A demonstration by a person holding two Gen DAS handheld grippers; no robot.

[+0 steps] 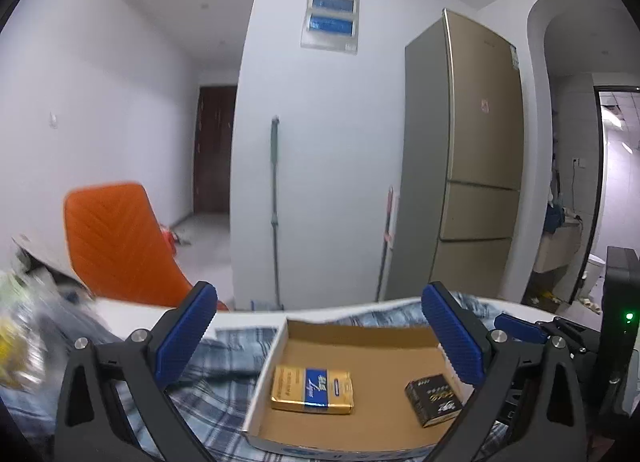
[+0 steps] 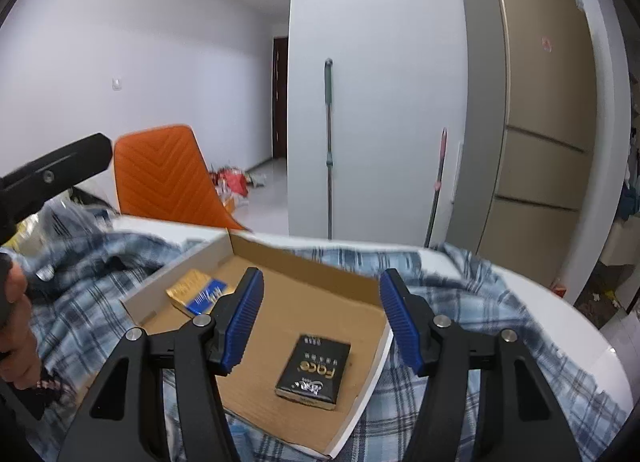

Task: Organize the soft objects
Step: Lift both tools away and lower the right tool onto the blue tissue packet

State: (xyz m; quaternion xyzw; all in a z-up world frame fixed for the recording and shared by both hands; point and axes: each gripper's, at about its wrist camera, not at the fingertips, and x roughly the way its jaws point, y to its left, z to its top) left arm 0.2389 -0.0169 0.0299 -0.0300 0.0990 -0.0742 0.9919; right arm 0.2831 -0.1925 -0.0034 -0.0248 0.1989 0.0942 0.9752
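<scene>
The left tongs (image 1: pixel 320 342) stand wide apart over a shallow cardboard tray (image 1: pixel 360 346), gripping nothing. In the tray lie a gold-and-blue packet (image 1: pixel 312 390) and, apart to its right, a black packet (image 1: pixel 434 402). Plaid cloth (image 1: pixel 224 362) spreads beneath.

Both wrist views look closely, slightly downward, sharing the cardboard tray (image 1: pixel 280 346) and fridge (image 2: pixel 532 102).

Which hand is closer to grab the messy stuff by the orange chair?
Probably the left. The left gripper sits open and empty, nearer the blurry pile beside the orange chair. The right gripper hangs over the box.
</scene>
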